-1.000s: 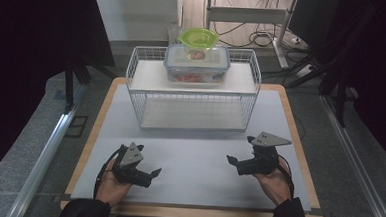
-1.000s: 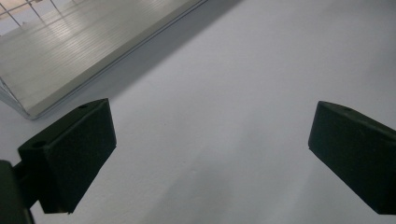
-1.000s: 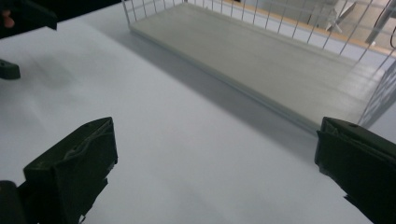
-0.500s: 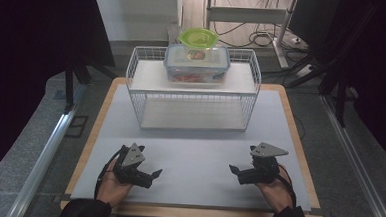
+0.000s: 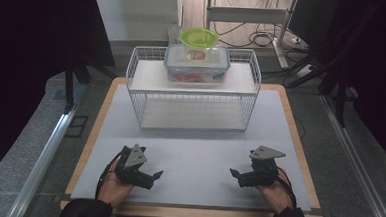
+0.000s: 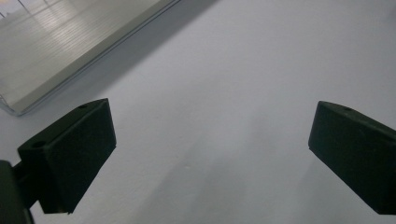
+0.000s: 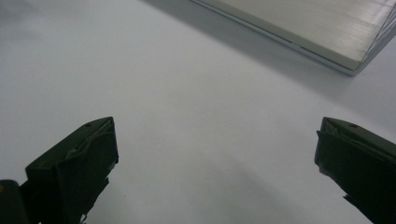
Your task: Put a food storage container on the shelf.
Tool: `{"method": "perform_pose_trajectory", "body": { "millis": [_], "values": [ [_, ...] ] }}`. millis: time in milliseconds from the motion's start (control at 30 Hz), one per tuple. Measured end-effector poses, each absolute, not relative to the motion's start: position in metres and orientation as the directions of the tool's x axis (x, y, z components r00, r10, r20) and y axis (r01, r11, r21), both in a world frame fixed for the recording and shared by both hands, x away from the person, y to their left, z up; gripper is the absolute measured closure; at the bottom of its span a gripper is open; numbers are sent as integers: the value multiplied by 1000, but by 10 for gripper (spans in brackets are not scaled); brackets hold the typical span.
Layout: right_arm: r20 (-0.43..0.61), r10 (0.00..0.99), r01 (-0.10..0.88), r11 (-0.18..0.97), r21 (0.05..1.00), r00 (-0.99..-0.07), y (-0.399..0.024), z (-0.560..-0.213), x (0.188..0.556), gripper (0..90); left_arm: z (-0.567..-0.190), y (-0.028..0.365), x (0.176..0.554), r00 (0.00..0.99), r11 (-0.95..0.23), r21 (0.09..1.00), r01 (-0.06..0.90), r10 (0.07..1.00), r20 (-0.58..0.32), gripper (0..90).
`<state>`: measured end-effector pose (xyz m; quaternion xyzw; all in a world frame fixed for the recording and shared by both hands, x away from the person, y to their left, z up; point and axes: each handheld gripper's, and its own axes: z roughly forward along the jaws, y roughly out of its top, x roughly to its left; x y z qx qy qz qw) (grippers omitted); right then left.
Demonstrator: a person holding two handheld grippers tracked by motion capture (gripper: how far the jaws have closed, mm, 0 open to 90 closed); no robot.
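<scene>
The desk (image 5: 198, 159) spans the frame's lower half. A white wire rack (image 5: 194, 96) sits upper centre, carrying a clear container (image 5: 197, 64). The left gripper (image 5: 153, 177) lower left and the right gripper (image 5: 236, 175) lower right rest with jaws apart, holding nothing.

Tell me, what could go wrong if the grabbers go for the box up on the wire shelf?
The green bowl sits loose on top of the lidded box, so tilting the box could tip it off. The box rests high on the wire rack, so a bump might shove it off the back. Both the left gripper and the right gripper are open and far away, so it's a long reach.
</scene>
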<state>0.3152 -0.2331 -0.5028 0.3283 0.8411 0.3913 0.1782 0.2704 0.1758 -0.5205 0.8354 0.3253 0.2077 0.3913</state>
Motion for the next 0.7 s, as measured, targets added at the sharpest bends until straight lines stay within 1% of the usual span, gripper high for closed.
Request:
{"method": "perform_pose_trajectory", "body": {
  "millis": [267, 700],
  "values": [
    [-26, 684, 445, 502, 742, -729, -231, -512, 319, 0, -523, 174, 271, 704, -490, 779, 391, 705, 90, 7],
    [-34, 678, 457, 531, 714, -734, -230, -517, 320, 0, -524, 173, 272, 707, -501, 771, 394, 701, 95, 7]
  ]
}}
